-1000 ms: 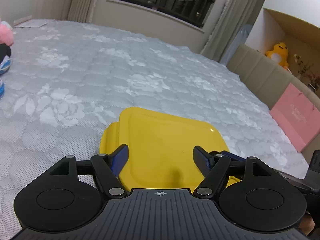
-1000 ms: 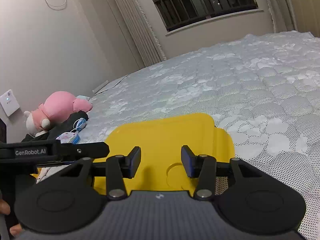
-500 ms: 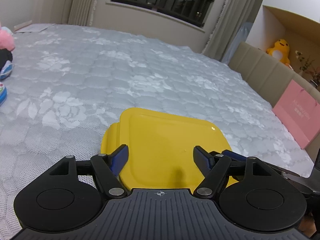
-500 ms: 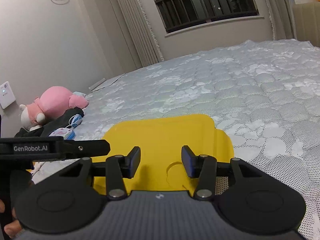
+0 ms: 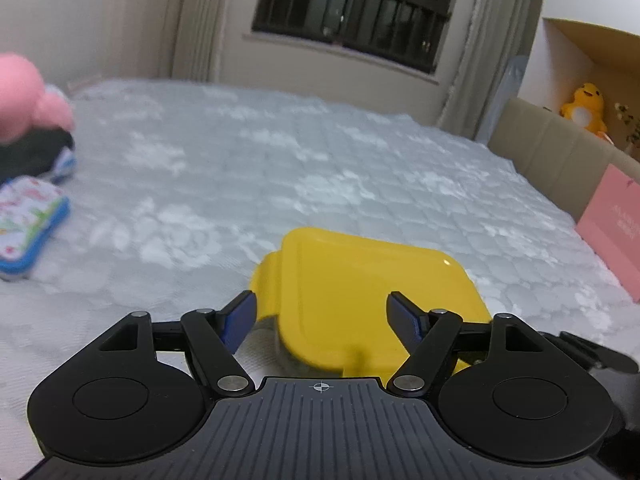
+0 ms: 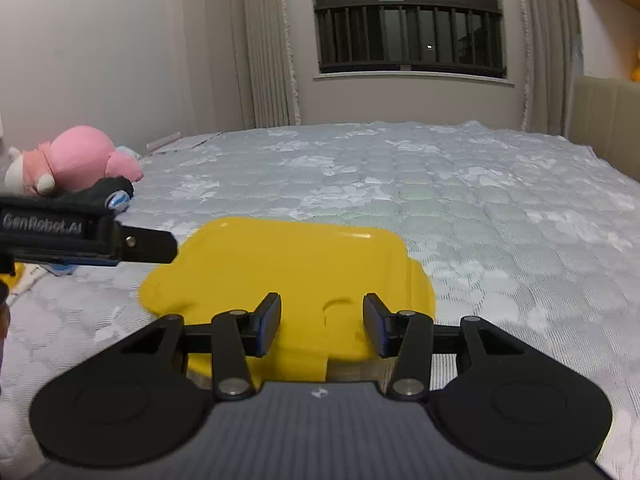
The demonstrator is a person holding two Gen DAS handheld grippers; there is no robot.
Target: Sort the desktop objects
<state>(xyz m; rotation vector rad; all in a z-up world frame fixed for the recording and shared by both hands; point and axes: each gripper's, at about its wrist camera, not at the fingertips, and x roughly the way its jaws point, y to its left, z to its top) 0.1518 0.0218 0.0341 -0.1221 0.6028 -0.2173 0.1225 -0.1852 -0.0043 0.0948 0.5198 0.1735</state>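
Presently, the left gripper point(image 5: 321, 316) is hovering with its jaws spread wide and nothing between them, levelled low over the bedspread point(image 5: 248, 168). The yellow lidded box point(image 5: 372, 296) is lying directly ahead of its fingertips, and likewise just ahead of the right gripper point(image 6: 322, 322), whose jaws are also standing apart and empty. The box is judged rigid, light, smooth plastic, likely slippery; the projecting side tab point(image 6: 420, 284) or a lid edge is offering the surest hold. Farther left, a pink plush toy point(image 6: 80, 158) is resting.
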